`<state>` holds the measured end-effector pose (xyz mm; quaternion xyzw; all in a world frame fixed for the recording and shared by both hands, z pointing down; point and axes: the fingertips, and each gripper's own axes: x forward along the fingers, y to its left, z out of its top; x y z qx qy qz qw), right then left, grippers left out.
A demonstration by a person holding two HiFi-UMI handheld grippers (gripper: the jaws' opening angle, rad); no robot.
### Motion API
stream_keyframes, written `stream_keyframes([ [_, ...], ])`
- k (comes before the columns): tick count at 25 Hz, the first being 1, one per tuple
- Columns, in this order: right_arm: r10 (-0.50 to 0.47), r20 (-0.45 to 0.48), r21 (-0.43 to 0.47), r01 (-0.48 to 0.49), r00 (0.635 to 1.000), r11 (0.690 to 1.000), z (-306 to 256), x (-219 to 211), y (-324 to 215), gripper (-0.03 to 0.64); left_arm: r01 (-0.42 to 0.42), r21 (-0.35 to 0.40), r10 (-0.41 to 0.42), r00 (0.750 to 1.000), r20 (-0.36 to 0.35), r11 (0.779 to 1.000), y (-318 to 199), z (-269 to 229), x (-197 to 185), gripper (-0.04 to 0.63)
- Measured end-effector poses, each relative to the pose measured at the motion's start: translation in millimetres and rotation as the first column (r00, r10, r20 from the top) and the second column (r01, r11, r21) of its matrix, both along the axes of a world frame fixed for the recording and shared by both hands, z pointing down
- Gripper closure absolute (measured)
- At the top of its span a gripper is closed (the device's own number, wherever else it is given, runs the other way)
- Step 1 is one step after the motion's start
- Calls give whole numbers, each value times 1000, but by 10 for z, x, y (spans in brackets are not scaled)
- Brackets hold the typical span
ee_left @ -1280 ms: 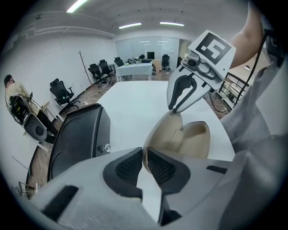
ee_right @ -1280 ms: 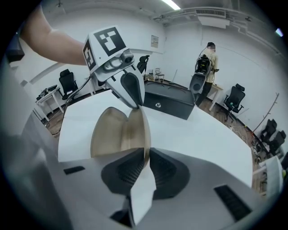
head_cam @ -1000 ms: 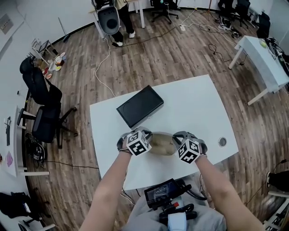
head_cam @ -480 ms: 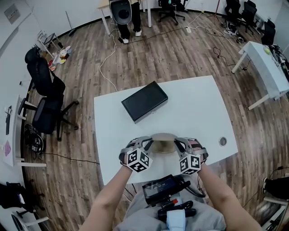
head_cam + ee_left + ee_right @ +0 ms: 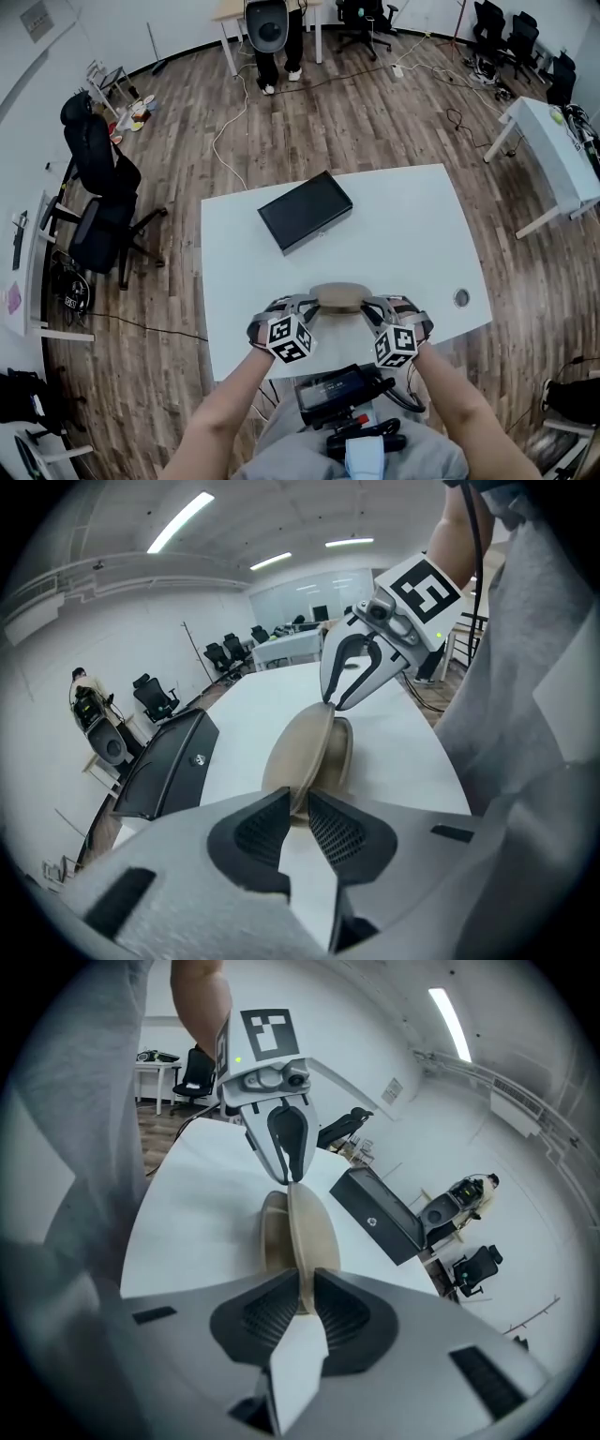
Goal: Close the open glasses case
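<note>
Nearest to the camera, a black device [image 5: 342,398] lies on the lap of the person, and the two bare forearms [image 5: 234,403] reach forward over it to the worktop [image 5: 412,225].

The left tongs [image 5: 298,808] are almost closed. Their two dark pads press on the near rim of the lid [image 5: 302,747] of the glasses case [image 5: 339,296], so they have hold of the case at its left end. The right tongs [image 5: 302,1279] are closed in the same way on the rim of the lid at the right end. In each gripper view, the other tongs are seen at the far end of the case, with their tips on the lid rim.

The glasses case is beige and oval. It lies near the front edge of the worktop, between the two tongs. It is not fully shut: the lid stands at a small angle from the base [image 5: 341,757], and a gap shows between them in both gripper views.

A round hole [image 5: 460,298] is in the worktop to the right of the case, well apart from it. Further back a flat black box [image 5: 306,211] lies turned at an angle, apart from the case.

Beyond the worktop there is a wooden floor [image 5: 375,122]. A black office chair [image 5: 98,187] stands at the left, another white table [image 5: 553,141] at the right, and a person [image 5: 265,66] stands at the far end.
</note>
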<state>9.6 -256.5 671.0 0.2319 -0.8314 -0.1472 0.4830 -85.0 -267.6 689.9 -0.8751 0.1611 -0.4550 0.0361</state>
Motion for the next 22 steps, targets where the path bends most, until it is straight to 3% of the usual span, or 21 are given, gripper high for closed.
stream_keyframes([
  [11, -113, -193, -95, 96, 975, 991, 276, -7, 222, 566, -73, -38, 77, 988, 136, 997, 227, 309, 5, 546],
  [22, -105, -200, -113, 84, 974, 990, 337, 11, 231, 566, -68, -32, 72, 987, 141, 997, 239, 351, 32, 546],
])
